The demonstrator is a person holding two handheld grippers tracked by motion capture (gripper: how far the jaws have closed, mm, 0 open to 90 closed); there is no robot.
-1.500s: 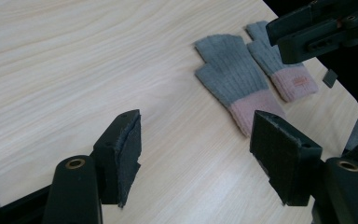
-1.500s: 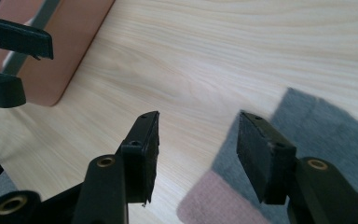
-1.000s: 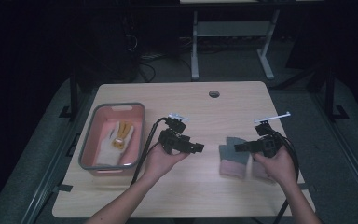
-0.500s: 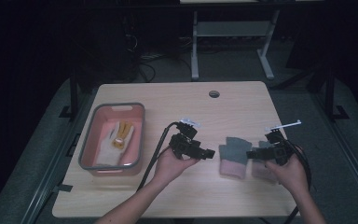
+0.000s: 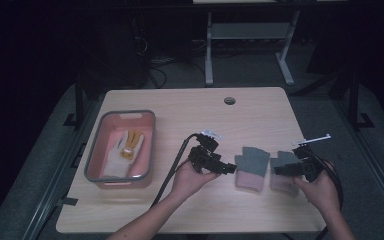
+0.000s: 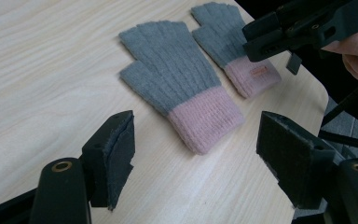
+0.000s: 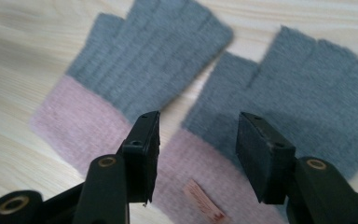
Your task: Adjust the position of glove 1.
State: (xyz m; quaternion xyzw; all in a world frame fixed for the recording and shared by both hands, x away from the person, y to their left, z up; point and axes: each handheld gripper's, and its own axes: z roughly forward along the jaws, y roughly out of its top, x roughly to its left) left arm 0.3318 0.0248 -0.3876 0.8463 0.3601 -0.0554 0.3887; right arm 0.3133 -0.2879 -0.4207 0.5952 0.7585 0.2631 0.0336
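Risk: right gripper [image 7: 198, 154], jaws parted and just narrowing above labelled glove [image 7: 279, 121] cuff near table [image 5: 180, 105] front edge, pinching both gloves; left gripper [image 6: 200, 158] wide, empty beside second glove [image 6: 177, 81].

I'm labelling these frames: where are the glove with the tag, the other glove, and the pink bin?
Tagged glove [image 7: 200, 196], right gripper view, pink cuff.
Other glove [image 6: 168, 70], left gripper view, grey palm.
Pink bin [image 5: 125, 114], high view, far rim.

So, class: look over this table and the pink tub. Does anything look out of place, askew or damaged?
Nothing stands out. Two grey-and-pink gloves, left glove and right glove, lie flat side by side, cuffs toward the person. A pale glove lies inside the pink tub. No spills or damage visible.
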